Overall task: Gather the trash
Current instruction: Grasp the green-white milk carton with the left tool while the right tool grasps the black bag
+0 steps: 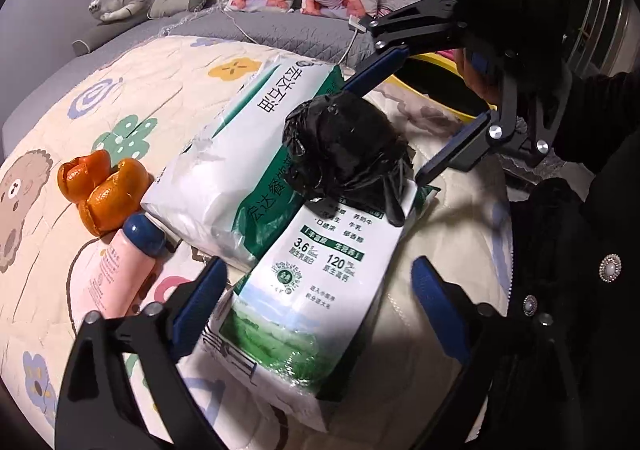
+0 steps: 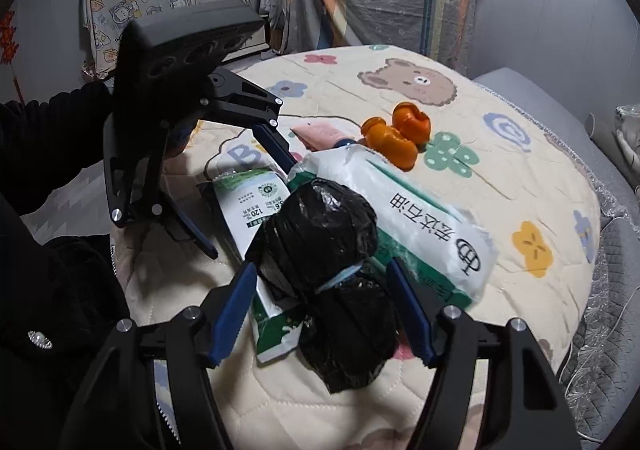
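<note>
Low in the right wrist view, the right gripper [image 2: 324, 314] stood open astride the black bag [image 2: 320, 274], not gripping; the left gripper [image 1: 316, 306] gaped over the milk carton [image 1: 304, 290]. Beyond, the tissue pack [image 1: 240, 153], pink bottle [image 1: 116, 270] and orange peels [image 1: 100, 189] lay uncollected mid-frame: seemingly nothing gathered.
</note>
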`<state>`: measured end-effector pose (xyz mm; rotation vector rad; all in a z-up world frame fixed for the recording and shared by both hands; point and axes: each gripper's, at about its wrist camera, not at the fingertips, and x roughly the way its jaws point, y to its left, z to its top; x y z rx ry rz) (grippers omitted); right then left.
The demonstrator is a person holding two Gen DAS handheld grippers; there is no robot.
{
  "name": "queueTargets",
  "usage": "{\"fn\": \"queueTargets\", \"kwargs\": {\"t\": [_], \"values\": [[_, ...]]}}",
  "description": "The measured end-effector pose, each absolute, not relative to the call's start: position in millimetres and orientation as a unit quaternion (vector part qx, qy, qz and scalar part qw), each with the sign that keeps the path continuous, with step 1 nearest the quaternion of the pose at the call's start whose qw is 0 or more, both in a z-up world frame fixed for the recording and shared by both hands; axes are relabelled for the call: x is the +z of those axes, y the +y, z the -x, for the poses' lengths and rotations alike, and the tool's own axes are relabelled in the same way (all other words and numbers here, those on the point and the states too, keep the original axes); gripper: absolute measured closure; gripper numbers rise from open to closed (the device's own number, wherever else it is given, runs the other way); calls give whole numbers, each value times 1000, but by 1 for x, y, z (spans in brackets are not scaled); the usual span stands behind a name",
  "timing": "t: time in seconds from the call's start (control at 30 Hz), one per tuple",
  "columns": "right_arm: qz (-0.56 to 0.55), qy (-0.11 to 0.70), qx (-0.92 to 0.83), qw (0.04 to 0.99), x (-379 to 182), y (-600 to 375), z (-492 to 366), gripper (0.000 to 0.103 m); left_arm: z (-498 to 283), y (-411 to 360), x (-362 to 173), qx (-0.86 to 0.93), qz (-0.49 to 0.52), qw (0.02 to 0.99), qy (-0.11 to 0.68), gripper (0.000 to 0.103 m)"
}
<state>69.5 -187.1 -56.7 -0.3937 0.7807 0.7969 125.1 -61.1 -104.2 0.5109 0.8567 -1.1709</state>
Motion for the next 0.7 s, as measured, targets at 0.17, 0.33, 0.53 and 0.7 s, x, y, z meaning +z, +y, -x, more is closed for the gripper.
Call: {"fn": "queueTargets", "kwargs": {"t": [0.17, 0.33, 0.53, 0.7], "values": [[178, 386, 383, 820, -62, -182, -79, 48, -129, -64, -113, -523, -237, 715, 399, 22], [160, 400, 381, 818, -64, -183, -86, 62, -126, -63, -113, -519, -243, 719, 394, 26], [143, 386, 371, 833, -59, -188, -80, 71, -120, -61, -108, -512, -246, 727, 386, 36], [105, 367, 371, 846, -41, -204, -72, 72, -113, -52, -98, -501, -245, 740, 375, 45]]}}
